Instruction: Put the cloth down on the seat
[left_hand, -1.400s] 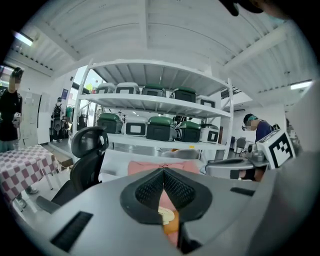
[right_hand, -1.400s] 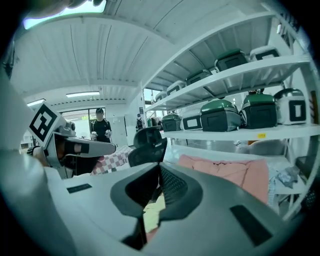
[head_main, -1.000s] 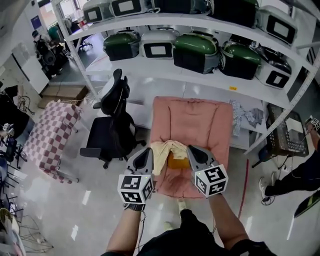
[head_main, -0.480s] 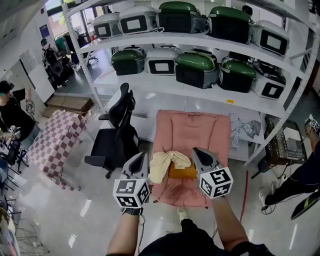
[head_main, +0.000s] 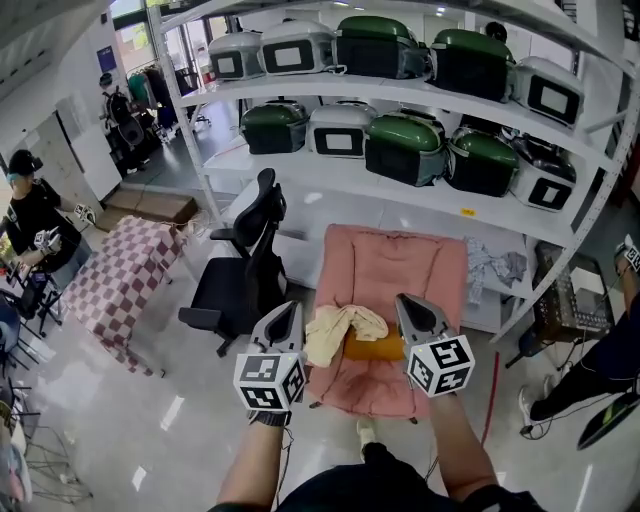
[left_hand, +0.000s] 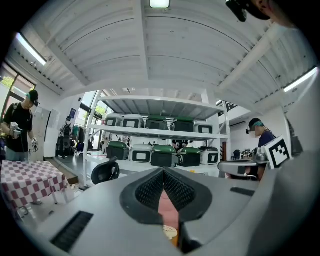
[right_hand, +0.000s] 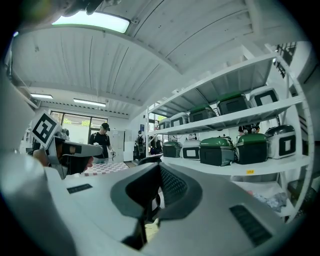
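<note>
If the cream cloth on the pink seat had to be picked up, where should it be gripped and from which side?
Probably the bunched fold near the middle of the cloth, coming from above and straddling the ridge. It lies crumpled on the pink seat, so the folds stand proud for pinching. Its right end meets the orange cushion, so avoid that end.

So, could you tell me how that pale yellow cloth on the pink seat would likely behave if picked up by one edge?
The cloth lies crumpled in soft folds, so it would probably hang floppy. It looks thin, so it is likely light. Part of it rests over an orange pad on the pink seat, so it might drag there.
</note>
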